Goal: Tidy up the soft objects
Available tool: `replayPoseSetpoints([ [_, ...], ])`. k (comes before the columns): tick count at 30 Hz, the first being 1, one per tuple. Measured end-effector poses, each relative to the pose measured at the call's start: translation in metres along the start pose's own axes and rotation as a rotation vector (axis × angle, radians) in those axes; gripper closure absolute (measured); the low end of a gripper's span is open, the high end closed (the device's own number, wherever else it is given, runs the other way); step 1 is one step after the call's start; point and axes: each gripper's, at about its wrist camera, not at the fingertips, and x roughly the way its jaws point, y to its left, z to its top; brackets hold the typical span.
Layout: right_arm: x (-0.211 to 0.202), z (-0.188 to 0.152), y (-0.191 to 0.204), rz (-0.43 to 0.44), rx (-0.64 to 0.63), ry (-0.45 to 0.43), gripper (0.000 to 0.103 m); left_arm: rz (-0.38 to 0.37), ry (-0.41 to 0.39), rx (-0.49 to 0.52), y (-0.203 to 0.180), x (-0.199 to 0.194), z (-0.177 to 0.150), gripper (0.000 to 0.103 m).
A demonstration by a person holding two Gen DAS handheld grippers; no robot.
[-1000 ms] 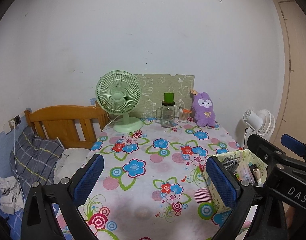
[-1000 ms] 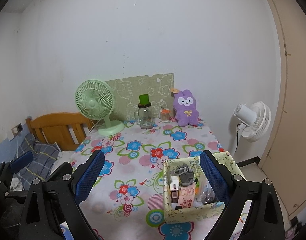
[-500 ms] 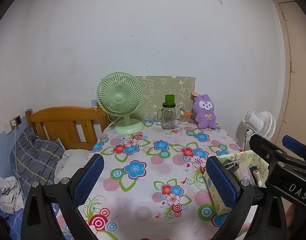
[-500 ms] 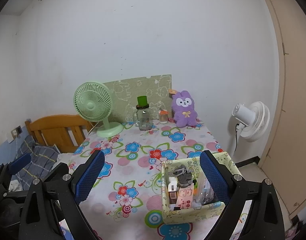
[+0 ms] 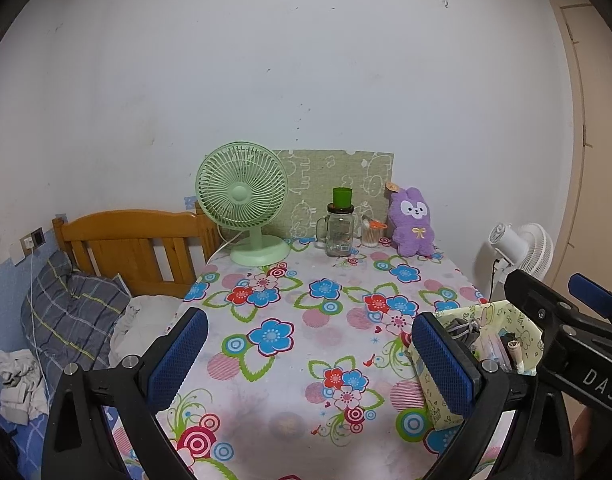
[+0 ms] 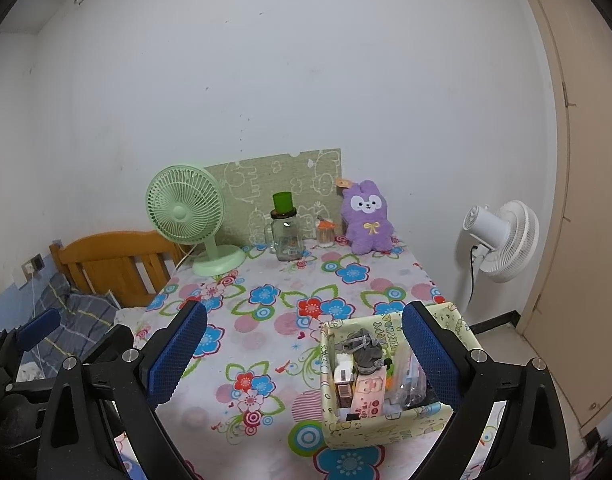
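A table covered by a white cloth printed with blue, red and pink flowers [image 5: 306, 320] fills the middle of both views and runs back to a plain white wall [image 5: 306, 60]. Along the far edge stand a pale green desk fan [image 5: 243, 200], a clear glass mug-jar with a green cup upturned on its lid [image 5: 340, 232], a small clear jar of sticks [image 5: 370, 234] and the purple plush rabbit with a yellow bow [image 6: 366, 218] — it sits upright at the back right, against a green patterned board [image 6: 273, 184] leaning on the wall.

At the near right edge sits an open yellow-green cartoon-print box [image 6: 386, 424] packed with small packets and a grey bundle. The left gripper [image 5: 306, 356] and the right gripper [image 6: 301, 352] both hover above the near part of the cloth, blue pads spread wide, nothing between them; the right one's right finger overlaps the box.

Left of the table is an orange wooden bed headboard [image 5: 125, 240] with a grey checked pillow [image 5: 65, 312]. On the right a white floor fan [image 6: 502, 240] stands beside a beige door [image 6: 578, 200].
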Motion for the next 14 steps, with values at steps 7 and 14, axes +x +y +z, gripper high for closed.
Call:
replayPoseSetpoints([
  [7, -0.0019, -0.0014, 0.0013, 0.002, 0.001, -0.011, 0.003, 0.001, -0.003, -0.004, 0.0013, -0.0006, -0.0004, 0.0],
  [14, -0.0023, -0.0025, 0.0012, 0.0, 0.002, -0.015, 0.002, 0.001, 0.002, -0.009, 0.0019, -0.0001, 0.0004, 0.0],
])
